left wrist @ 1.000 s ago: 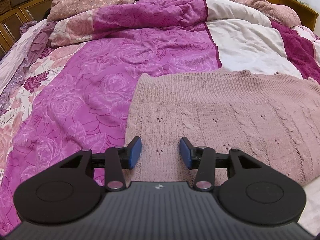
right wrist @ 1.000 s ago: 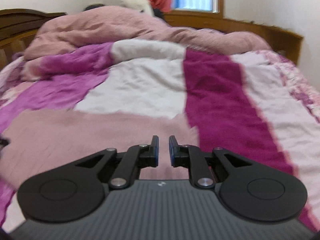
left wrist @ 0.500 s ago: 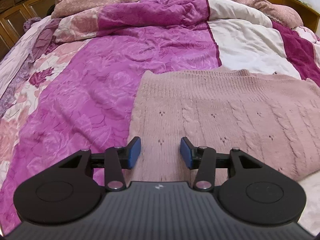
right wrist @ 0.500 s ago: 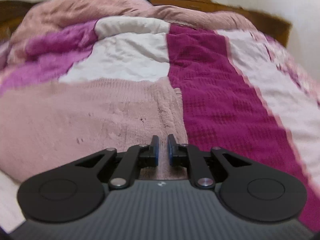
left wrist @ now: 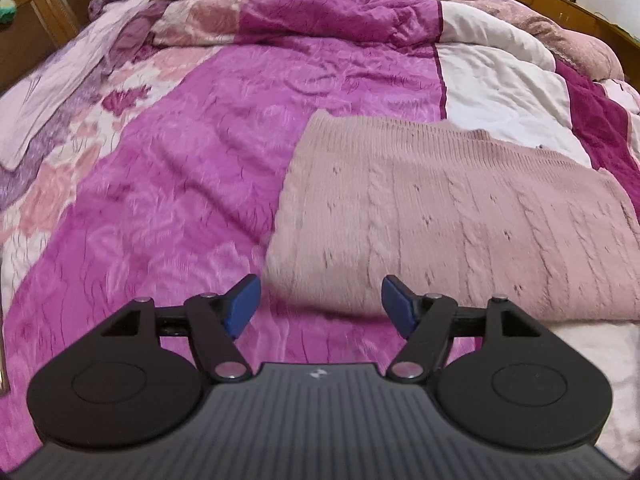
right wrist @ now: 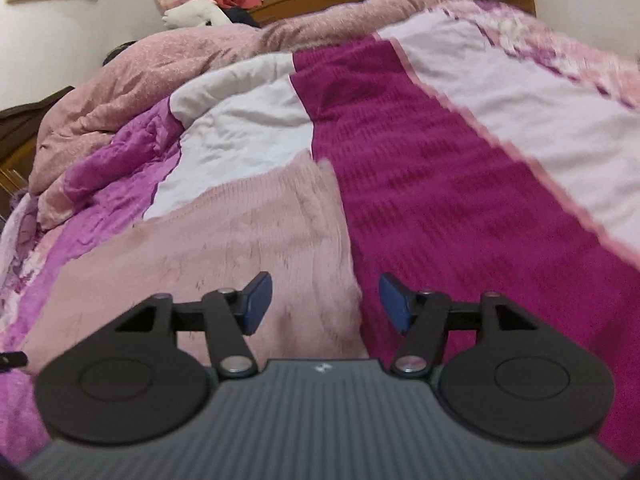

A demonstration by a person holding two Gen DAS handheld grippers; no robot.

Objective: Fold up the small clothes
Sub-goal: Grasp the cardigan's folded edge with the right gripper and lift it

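On the bed [left wrist: 200,200] the pink knit garment [left wrist: 460,220] lies flat; the left claw [left wrist: 320,306] and right claw [right wrist: 324,302] hover over its near corners, empty, jaws opening. Pinch both layers evenly before lifting.

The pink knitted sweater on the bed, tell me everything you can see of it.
The pink knitted sweater is a dusty-pink knit with cable ribs and small eyelet holes. It lies flat, folded into a rough rectangle, on the patchwork quilt, across its magenta, white and dark-red panels. Its far edge is ribbed. Neither claw grips it; its near corners lie just ahead of them.
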